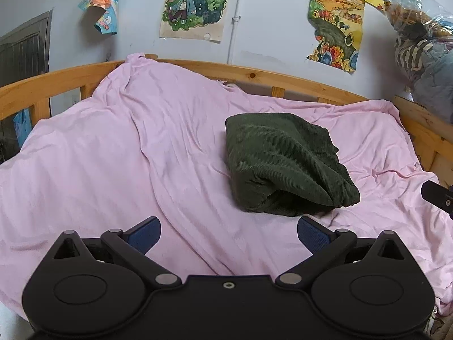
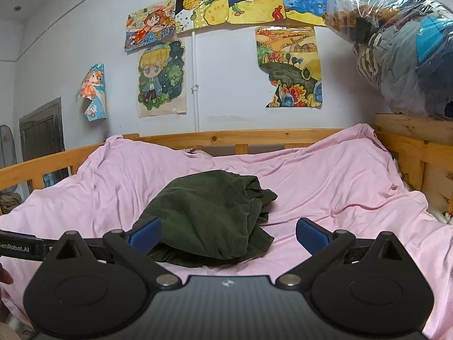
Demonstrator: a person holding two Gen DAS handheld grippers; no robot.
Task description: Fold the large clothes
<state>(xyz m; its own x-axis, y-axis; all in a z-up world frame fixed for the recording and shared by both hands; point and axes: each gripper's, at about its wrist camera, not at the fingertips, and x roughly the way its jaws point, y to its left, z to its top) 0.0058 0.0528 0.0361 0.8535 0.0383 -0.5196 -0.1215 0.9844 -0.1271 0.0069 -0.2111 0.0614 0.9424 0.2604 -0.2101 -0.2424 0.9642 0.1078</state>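
Only thing I can actually read is "enRobot.AI" in white on the black bar [image 2: 19,248], first letter cut off. It sits just left of the right gripper [image 2: 228,236]

Dark green corduroy garment [image 1: 286,167] [image 2: 206,215]: folded into a thick, roughly rectangular bundle, lying flat on the pink bed sheet [image 1: 113,155]. Layered edges are seen at its right side. Positioned ahead-right of left gripper [image 1: 228,236], directly ahead of right gripper [image 2: 228,236], untouched.
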